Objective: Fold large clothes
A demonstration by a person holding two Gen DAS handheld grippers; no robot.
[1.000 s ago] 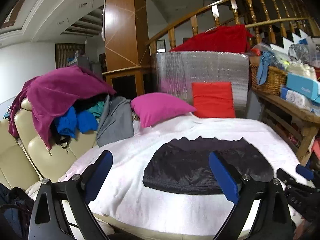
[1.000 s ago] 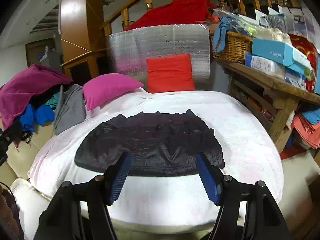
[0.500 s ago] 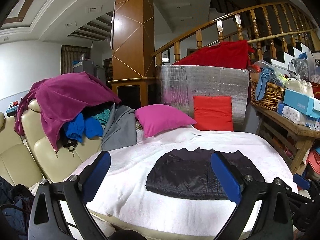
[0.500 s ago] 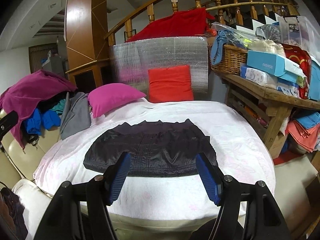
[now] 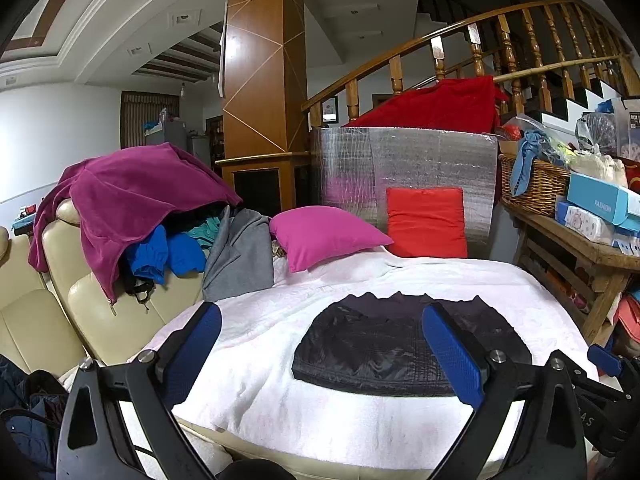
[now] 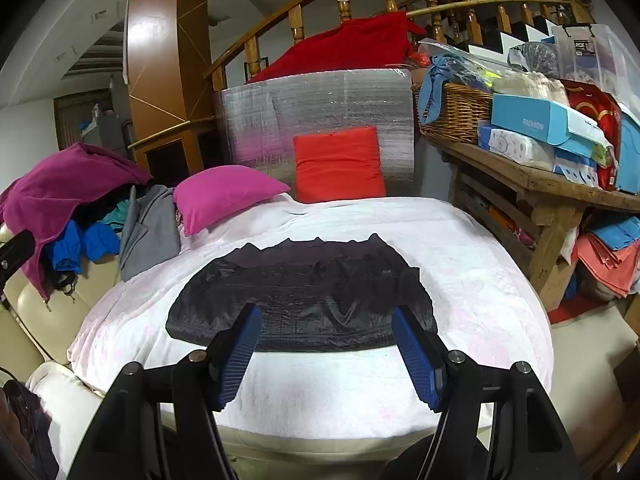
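Black and glossy, the quilted jacket (image 6: 304, 296) lies flat in the middle of the white blanket (image 6: 472, 280), already folded into a wide band with its straight edge toward the cameras, so it looks like a garment set down neatly with at most a last fold still to come. Both tools hang above the blanket's near edge, clear of the jacket. The right gripper (image 6: 326, 354) has its blue pads (image 6: 414, 360) spread wide with nothing between them, lined up on the jacket's near hem. The left gripper (image 5: 320, 354) is spread wide too and empty, sitting toward the jacket's left half; the tip of the right tool pokes in at the lower right of its view. Open jaws on both sides suggest the hands are free to take hold of a hem or move on to another garment.

Beyond the jacket, a magenta pillow (image 6: 224, 194) and a red cushion (image 6: 338, 164) rest at the blanket's far edge, the cushion leaning on a silver foil panel (image 6: 320, 108). Left of the jacket, a heap of clothes (image 5: 132, 204) covers the cream leather sofa (image 5: 100, 312), likely the next work. Right of the jacket, a wooden table (image 6: 540, 184) loaded with boxes and a wicker basket (image 6: 456, 114) crowds that side. Nothing lies on the jacket itself.
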